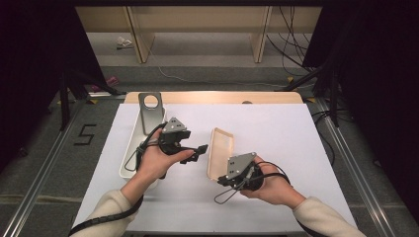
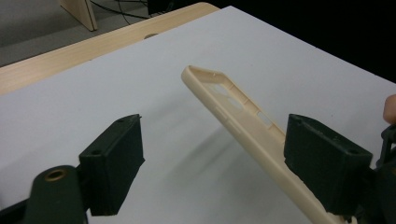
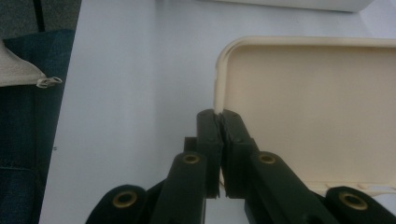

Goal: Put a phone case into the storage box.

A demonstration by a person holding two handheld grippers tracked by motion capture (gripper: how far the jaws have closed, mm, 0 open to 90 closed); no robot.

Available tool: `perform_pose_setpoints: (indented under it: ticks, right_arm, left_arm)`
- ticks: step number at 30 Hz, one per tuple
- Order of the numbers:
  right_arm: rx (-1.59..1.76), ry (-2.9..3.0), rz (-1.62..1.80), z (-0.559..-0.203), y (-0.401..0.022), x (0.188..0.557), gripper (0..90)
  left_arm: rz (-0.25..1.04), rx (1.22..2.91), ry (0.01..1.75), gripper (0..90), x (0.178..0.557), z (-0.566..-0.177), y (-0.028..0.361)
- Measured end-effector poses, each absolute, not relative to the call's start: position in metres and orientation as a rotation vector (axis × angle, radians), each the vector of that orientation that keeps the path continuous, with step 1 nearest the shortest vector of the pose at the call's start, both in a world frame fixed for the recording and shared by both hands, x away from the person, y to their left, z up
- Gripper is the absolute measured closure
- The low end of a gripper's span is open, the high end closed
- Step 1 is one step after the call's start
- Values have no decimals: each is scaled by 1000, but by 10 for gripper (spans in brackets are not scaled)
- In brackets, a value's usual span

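Right gripper [image 3: 220, 119] clenched on side wall of cream phone case [image 3: 308, 107], thin rim pinched between pads. Left gripper [image 2: 212, 163] released, jaws spread, case [image 2: 243, 116] tilted off white table sheet [image 2: 140, 93] just beyond. High view adds white tray [image 1: 129, 148] with grey metal bracket [image 1: 150, 111] behind left hand [image 1: 155, 160].

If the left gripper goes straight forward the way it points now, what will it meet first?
Most likely the cream phone case, held tilted above the table by the right gripper. It crosses the open left gripper's line, near one jaw; exact depth is unclear.
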State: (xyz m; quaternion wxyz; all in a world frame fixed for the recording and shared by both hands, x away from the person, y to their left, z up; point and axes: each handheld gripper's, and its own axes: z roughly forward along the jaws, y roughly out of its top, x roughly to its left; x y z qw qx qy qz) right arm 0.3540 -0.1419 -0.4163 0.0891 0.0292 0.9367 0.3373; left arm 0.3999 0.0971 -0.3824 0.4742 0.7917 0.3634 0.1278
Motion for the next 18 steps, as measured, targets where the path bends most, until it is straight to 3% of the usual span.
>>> perform_pose_setpoints:
  ticks: [18]
  right_arm:
    - [40,2783,1014,-415,-134,349,880]
  left_arm:
    - [238,1963,1053,357,439,-394,67]
